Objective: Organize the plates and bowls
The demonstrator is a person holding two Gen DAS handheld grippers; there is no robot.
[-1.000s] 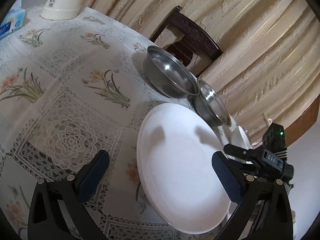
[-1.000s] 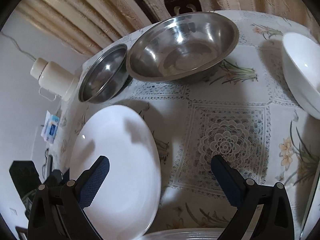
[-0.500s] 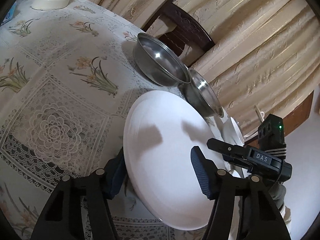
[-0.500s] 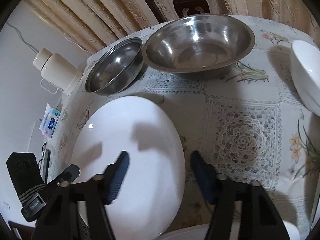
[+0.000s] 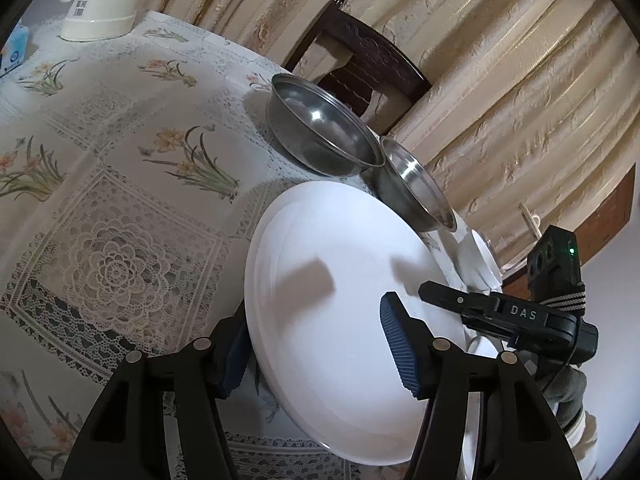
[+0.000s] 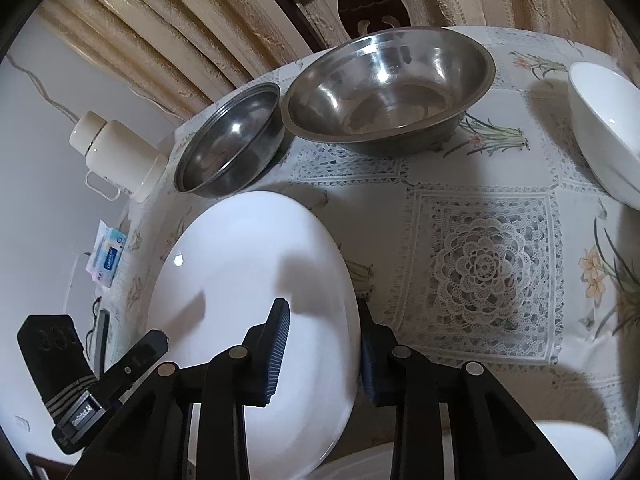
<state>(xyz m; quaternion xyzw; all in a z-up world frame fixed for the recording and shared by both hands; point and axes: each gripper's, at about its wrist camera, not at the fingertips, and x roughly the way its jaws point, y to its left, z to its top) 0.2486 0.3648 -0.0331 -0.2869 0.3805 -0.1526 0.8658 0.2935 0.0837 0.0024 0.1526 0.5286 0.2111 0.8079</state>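
A white plate (image 5: 344, 292) is being pinched at opposite rims by the left hand-held gripper (image 5: 316, 344) and the right hand-held gripper (image 6: 320, 348), tilted above the surface (image 5: 120, 152). Little is judged sorted: a large steel bowl (image 6: 392, 88) and a small steel bowl (image 6: 232, 148) are sitting touching but unstacked, and a white bowl (image 6: 604, 128) is lying well apart, cut off by the frame. White crockery at the near edge is being half hidden.
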